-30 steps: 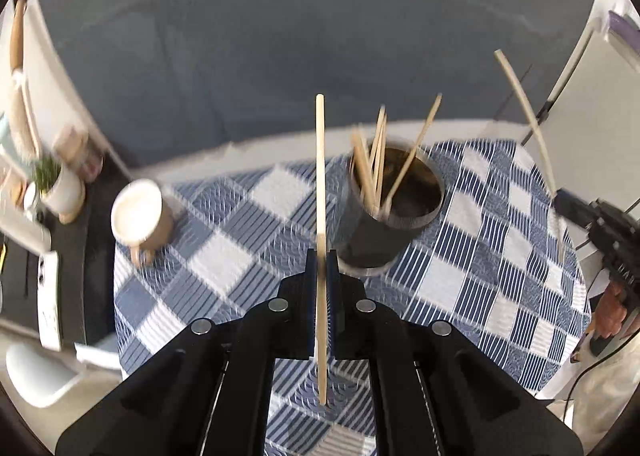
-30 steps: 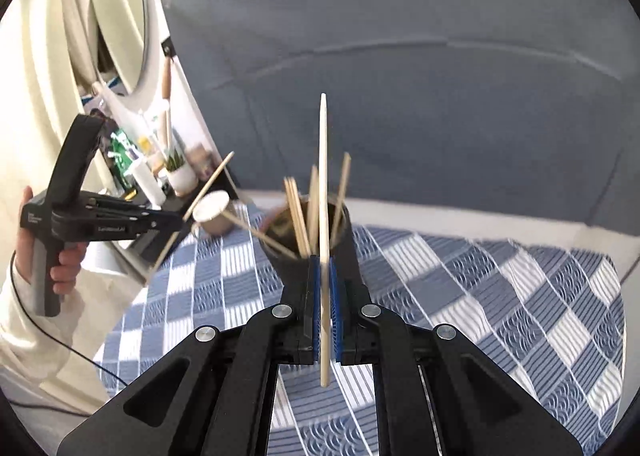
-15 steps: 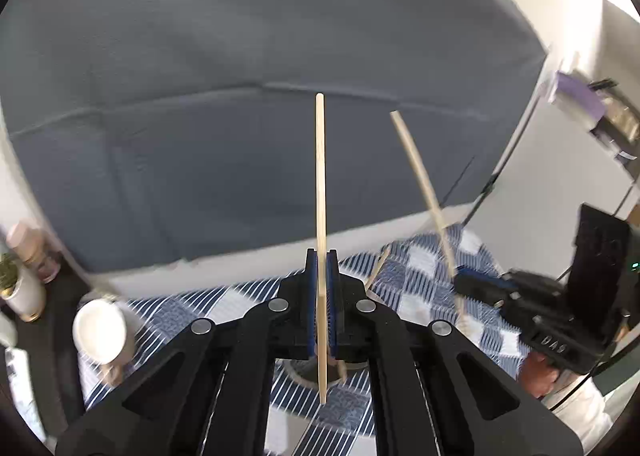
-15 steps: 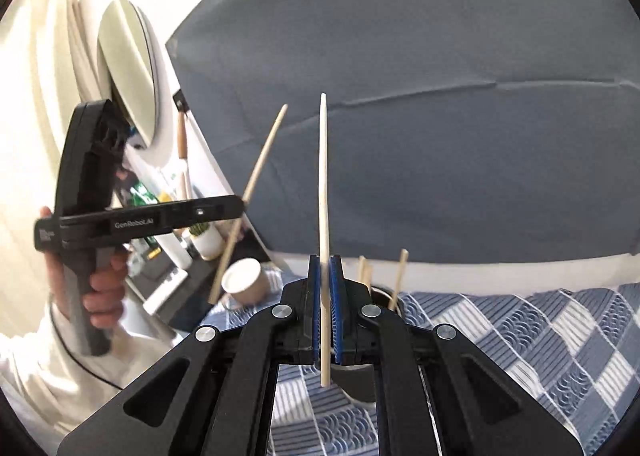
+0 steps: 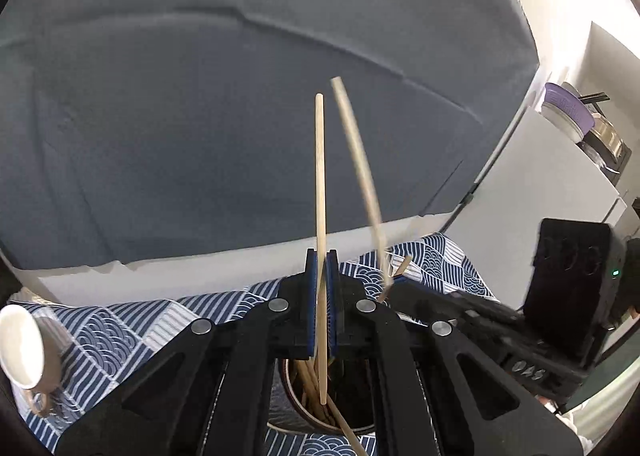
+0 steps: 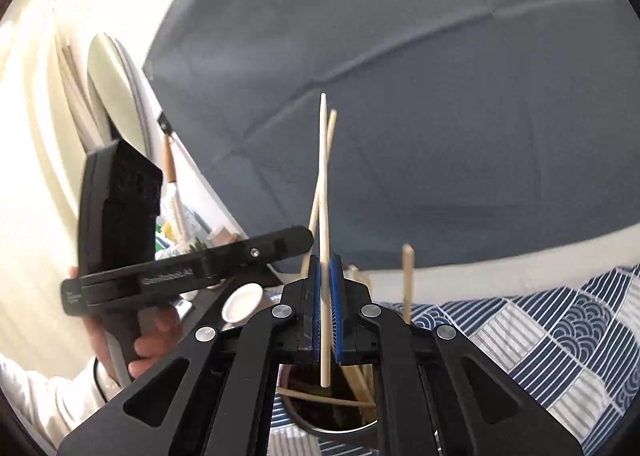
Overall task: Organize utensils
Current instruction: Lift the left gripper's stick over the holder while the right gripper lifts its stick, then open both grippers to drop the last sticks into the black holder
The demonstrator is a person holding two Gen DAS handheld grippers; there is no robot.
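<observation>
Home interior, looks like a lived-in room with a makeshift recording setup. Desk under both grippers carries a blue-and-white patterned tablecloth (image 5: 120,336), household style. Grey fabric backdrop (image 5: 200,115) hangs behind the desk, ahead of the grippers, creased, covering a white wall. Right of the left gripper: white cabinet or appliance (image 5: 532,191) with stacked bowls and a purple lid (image 5: 568,111) on top. Left of the right gripper: oval mirror (image 6: 110,95) leaning on a cream wall, a shelf cluttered with bottles and a small plant (image 6: 188,240), partly hidden. White cup (image 5: 20,344) on the cloth, left of the left gripper.
</observation>
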